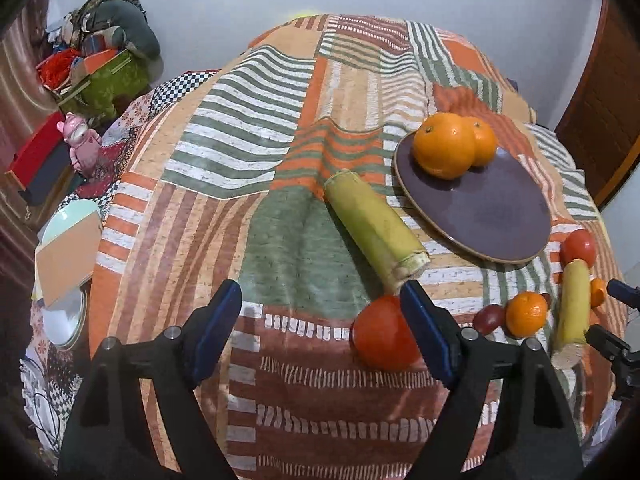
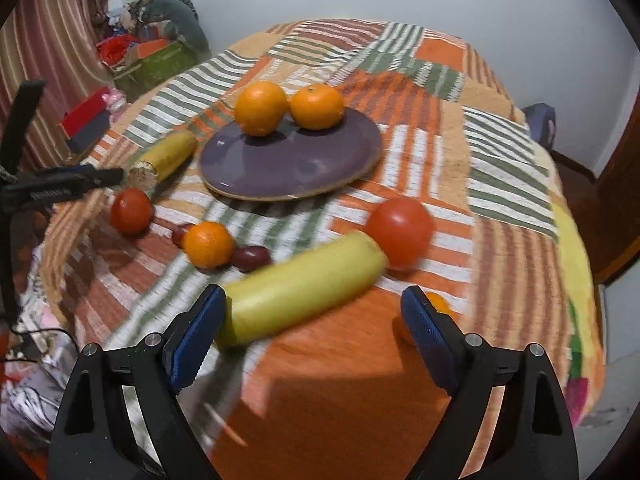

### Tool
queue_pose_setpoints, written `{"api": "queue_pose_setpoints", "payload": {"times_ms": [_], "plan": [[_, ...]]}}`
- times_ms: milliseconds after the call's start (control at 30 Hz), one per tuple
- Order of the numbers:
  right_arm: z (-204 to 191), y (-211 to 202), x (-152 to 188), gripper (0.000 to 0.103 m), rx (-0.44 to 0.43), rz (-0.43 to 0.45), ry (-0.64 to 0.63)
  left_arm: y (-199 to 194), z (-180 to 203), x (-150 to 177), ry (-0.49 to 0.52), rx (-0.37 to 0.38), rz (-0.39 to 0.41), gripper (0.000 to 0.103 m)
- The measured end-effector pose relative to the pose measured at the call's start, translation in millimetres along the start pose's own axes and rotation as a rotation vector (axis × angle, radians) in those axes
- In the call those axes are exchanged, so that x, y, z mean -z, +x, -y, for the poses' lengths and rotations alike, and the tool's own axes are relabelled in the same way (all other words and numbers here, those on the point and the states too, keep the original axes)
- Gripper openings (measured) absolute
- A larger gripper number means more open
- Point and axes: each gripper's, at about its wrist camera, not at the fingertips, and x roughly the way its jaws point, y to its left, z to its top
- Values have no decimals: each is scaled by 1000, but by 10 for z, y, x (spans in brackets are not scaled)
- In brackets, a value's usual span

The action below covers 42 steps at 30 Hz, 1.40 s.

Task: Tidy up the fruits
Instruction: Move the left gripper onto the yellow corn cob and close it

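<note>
**Setting: lived-in home room, likely a bedroom or spare room**

I read this as domestic, not a lab. The work surface is draped in a patchwork blanket [image 1: 280, 184] of striped orange, green and brown, with a checkered cloth [image 1: 180, 86] showing left of it. Past the blanket's far-left corner, against the plain white wall [image 1: 240, 4], sits a pile of household clutter: a green box [image 1: 116, 76] stuffed with odds and ends and a cushion [image 1: 132, 26]. Nearer on that side I see a pink toy figure [image 1: 82, 146] beside a red box [image 1: 34, 156]. Striped curtain [image 2: 60, 40] far left, wooden door [image 1: 600, 120] right of the blanket.
</note>
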Motion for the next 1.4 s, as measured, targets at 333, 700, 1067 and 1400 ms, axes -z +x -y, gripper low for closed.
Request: {"api": "queue_pose_setpoints", "payload": {"times_ms": [333,700,1067,1400], "plan": [[200,-111,-44,87,-19,37,106,114,246,-242,57,46,9,83],[-180,284,-147,91,-53,-18,33,810,256,-476,6,122,-152,78],[-46,455,-133,96,-150,-77,120,812,267,-433,45,216,-164,49],[37,338,-82,82,-224,-88,126,719,51,-474,73,194,-153,44]]}}
